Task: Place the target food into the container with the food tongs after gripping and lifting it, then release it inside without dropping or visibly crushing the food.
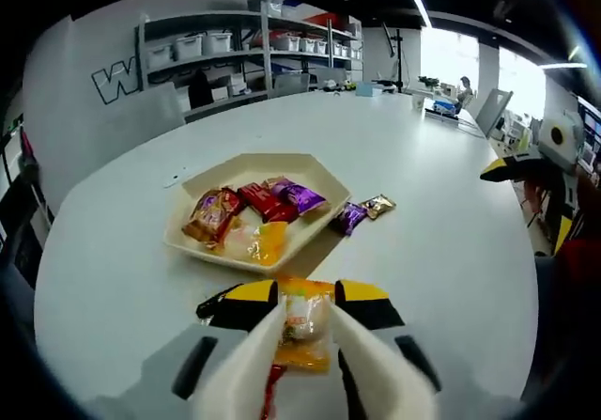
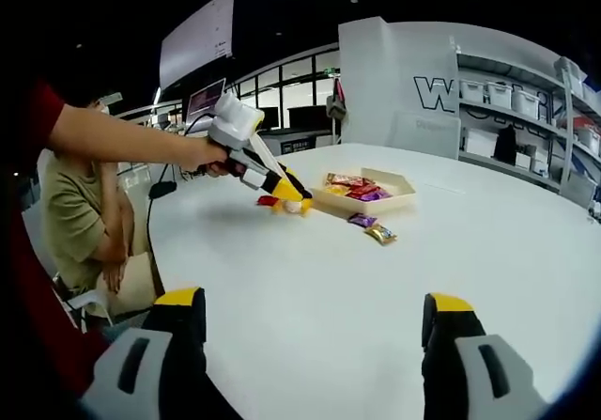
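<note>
Orange snack packet (image 1: 303,331) clamped between left gripper (image 1: 305,337) jaws, just short of tray (image 1: 324,221), right gripper (image 2: 310,321) wide open, empty.

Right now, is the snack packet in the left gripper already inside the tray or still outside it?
Outside. The left gripper is shut on the orange snack packet, short of the tray rim; the right gripper view shows it beside the tray.

white table (image 1: 441,185), tray (image 1: 324,223), two loose sweets (image 1: 362,213)
</note>
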A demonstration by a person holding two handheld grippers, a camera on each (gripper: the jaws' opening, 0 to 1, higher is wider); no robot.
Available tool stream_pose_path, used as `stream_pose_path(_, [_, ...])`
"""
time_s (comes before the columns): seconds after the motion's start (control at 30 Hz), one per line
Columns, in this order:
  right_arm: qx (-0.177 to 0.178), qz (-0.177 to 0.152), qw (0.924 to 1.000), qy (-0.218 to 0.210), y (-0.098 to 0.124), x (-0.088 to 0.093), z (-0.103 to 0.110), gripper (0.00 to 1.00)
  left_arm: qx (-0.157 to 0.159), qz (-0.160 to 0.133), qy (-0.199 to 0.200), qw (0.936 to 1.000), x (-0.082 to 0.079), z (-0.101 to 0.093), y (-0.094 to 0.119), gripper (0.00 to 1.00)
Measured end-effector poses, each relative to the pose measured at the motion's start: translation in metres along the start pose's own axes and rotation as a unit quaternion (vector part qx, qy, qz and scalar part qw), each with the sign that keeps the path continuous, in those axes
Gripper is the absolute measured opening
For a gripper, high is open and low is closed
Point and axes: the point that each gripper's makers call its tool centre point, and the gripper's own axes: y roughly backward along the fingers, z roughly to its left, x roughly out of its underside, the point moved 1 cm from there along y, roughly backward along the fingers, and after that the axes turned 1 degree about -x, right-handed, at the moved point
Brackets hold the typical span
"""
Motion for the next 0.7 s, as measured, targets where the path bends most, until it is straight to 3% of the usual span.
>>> stream_pose_path(0.37, [0.003,-0.001,1.0,0.002,0.0031,0.0008,-0.0008,0.94,-0.005,-0.001,0.015,0.9999,0.0017,-0.0005,0.0002,0.22])
stream_pose_path(0.47, [0.003,-0.002,1.0,0.003,0.0043,0.0001,-0.0005,0.94,0.0,0.002,0.04,0.9992,0.0016,-0.0034,0.0023,0.21])
stream_pose_path(0.7, [0.004,-0.005,1.0,0.005,0.0064,-0.0026,-0.0007,0.94,-0.016,-0.004,0.035,0.9993,0.0019,-0.0081,0.0055,0.22])
